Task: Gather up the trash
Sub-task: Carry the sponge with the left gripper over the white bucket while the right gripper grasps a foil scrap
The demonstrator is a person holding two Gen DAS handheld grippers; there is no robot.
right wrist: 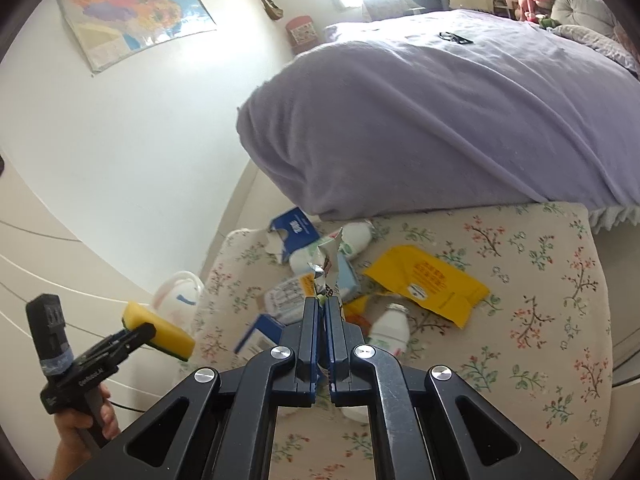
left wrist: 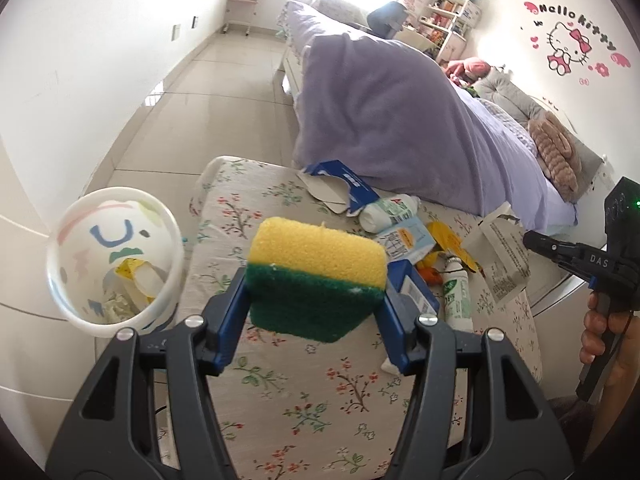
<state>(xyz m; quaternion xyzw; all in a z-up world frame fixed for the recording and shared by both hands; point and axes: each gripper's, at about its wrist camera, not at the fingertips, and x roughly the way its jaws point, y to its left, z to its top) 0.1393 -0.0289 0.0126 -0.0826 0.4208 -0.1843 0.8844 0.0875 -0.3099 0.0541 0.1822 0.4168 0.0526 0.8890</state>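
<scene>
My left gripper is shut on a yellow and green sponge and holds it above the floral table, just right of the white trash bin. The sponge also shows in the right wrist view. My right gripper is shut on a thin torn wrapper and holds it upright over the trash pile. In the left wrist view the wrapper hangs from the right gripper at the right edge. The bin holds some yellow and white scraps.
On the table lie a torn blue carton, white bottles, a yellow packet, a green-and-white tube and a small blue box. A bed with a purple blanket borders the table's far side.
</scene>
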